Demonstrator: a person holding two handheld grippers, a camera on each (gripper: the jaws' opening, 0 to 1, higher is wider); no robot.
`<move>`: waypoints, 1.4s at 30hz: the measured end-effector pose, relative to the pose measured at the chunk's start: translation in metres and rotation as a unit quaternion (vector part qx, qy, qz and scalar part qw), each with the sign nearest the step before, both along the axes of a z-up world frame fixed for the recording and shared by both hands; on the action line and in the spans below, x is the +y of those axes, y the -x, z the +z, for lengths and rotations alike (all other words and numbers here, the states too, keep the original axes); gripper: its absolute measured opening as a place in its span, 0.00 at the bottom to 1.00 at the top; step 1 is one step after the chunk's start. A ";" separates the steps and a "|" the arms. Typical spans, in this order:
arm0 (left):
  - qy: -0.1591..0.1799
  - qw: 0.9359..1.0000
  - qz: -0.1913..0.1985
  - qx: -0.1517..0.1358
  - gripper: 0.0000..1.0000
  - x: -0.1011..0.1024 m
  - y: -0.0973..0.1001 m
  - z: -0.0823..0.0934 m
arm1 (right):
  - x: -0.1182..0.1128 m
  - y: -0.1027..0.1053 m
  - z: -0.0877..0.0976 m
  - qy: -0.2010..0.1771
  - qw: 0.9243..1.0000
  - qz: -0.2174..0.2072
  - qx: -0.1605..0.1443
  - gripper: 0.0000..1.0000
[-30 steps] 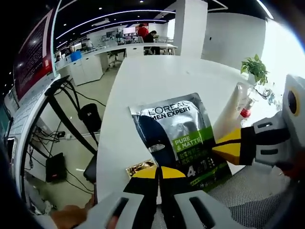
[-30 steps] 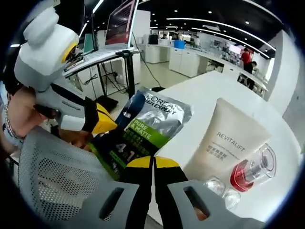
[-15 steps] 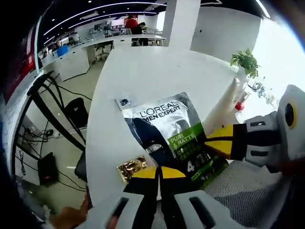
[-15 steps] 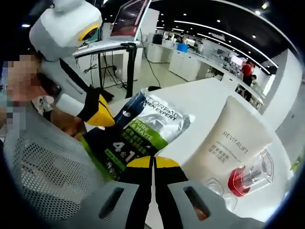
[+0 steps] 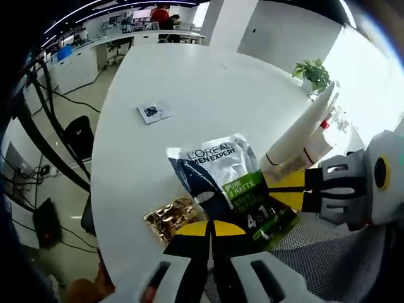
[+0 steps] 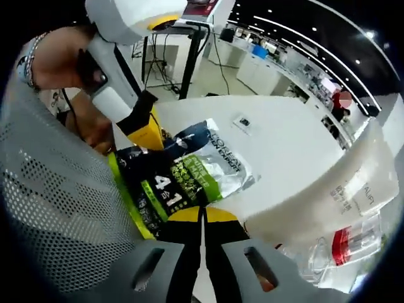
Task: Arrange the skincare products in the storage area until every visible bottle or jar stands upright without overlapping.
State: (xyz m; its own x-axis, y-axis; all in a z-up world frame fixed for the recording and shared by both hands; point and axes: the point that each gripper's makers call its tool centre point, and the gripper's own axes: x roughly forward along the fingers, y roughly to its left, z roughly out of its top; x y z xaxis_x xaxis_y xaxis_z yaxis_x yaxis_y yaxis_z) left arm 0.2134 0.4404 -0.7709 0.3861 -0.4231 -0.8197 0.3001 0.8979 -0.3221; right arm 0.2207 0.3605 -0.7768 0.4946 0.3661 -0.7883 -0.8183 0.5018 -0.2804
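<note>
Silver-green sachet (image 5: 230, 188) lies at the white table (image 5: 189, 95) edge, clamped by both the left hand-held gripper (image 5: 209, 228) and right hand-held gripper (image 6: 202, 214), gold packet (image 5: 169, 218) touching it, white tube (image 6: 334, 189) and clear red-capped bottle (image 6: 344, 243) just beside.

Sachet (image 5: 235, 191) — "L'OREAL MEN EXPERT", "PURE & MATTE", "4 in 1"; tube text unreadable.
</note>
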 end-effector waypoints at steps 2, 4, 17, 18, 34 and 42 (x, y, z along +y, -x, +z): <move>0.015 1.000 0.009 0.009 0.00 -0.001 -0.002 -0.005 | -0.002 -0.005 -0.005 0.012 1.000 -0.002 -0.006 0.00; 0.019 1.000 0.011 0.011 0.00 -0.001 -0.005 -0.007 | -0.003 -0.010 -0.008 0.029 0.999 0.005 -0.020 0.00; 0.064 0.996 0.051 0.033 0.00 -0.006 -0.017 -0.017 | 0.014 0.015 -0.011 0.026 0.996 0.090 -0.008 0.00; 0.061 0.996 0.054 0.033 0.00 -0.006 -0.017 -0.017 | 0.016 0.021 -0.014 0.018 0.995 0.093 0.011 0.00; 0.051 0.998 0.034 0.026 0.00 -0.017 -0.025 -0.023 | -0.006 0.000 -0.025 0.091 0.989 0.105 -0.044 0.00; 0.046 0.998 0.022 0.020 0.00 -0.019 -0.028 -0.024 | -0.009 -0.004 -0.025 0.115 0.984 0.120 -0.064 0.00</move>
State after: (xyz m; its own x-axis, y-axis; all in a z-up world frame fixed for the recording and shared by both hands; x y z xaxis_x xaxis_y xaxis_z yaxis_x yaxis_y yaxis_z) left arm 0.2409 0.4212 -0.7953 0.3732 -0.4815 -0.7930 0.2462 0.8755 -0.4157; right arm 0.2250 0.3516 -0.8017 0.5160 0.3040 -0.8008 -0.8562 0.2106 -0.4717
